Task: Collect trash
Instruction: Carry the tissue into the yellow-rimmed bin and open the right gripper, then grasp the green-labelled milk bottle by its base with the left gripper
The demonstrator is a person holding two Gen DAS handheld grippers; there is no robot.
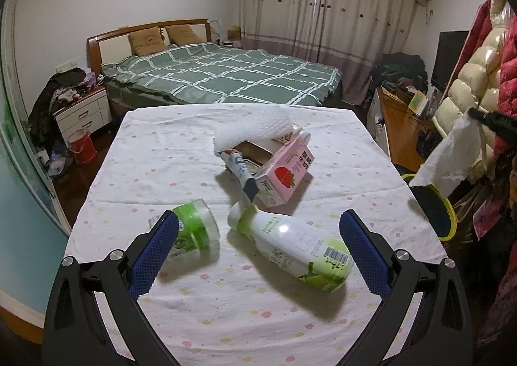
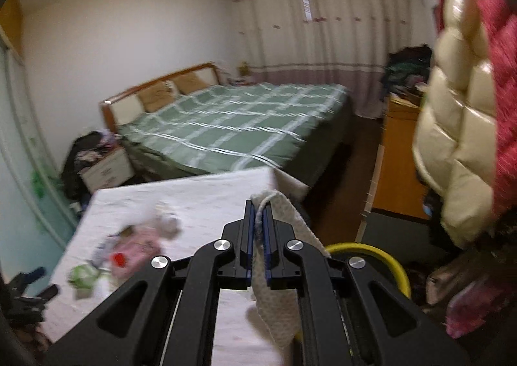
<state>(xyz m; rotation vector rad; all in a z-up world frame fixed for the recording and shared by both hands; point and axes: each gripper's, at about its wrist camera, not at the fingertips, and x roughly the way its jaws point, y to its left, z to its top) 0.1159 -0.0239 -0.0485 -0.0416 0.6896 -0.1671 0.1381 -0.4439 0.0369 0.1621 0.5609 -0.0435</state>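
My left gripper (image 1: 258, 215) is open above the near part of the table (image 1: 155, 156). Between its blue pads lie a white and green bottle (image 1: 290, 243) on its side and a tipped green cup (image 1: 194, 227). Behind them sit a pink milk carton (image 1: 284, 175), a metal tin (image 1: 255, 152) and a white foam sheet (image 1: 255, 126). My right gripper (image 2: 258, 204) is shut on a white paper towel (image 2: 281, 214), which hangs down from the pads. In the left wrist view that paper towel (image 1: 452, 152) dangles over a yellow-rimmed bin (image 1: 433, 207) beside the table's right edge.
The bin's yellow rim (image 2: 387, 252) shows just right of my right gripper. Padded coats (image 2: 452, 139) hang close on the right. A green checked bed (image 1: 226, 75) stands beyond the table, with a wooden desk (image 1: 404, 126) to the right and a red bucket (image 1: 82, 147) on the floor left.
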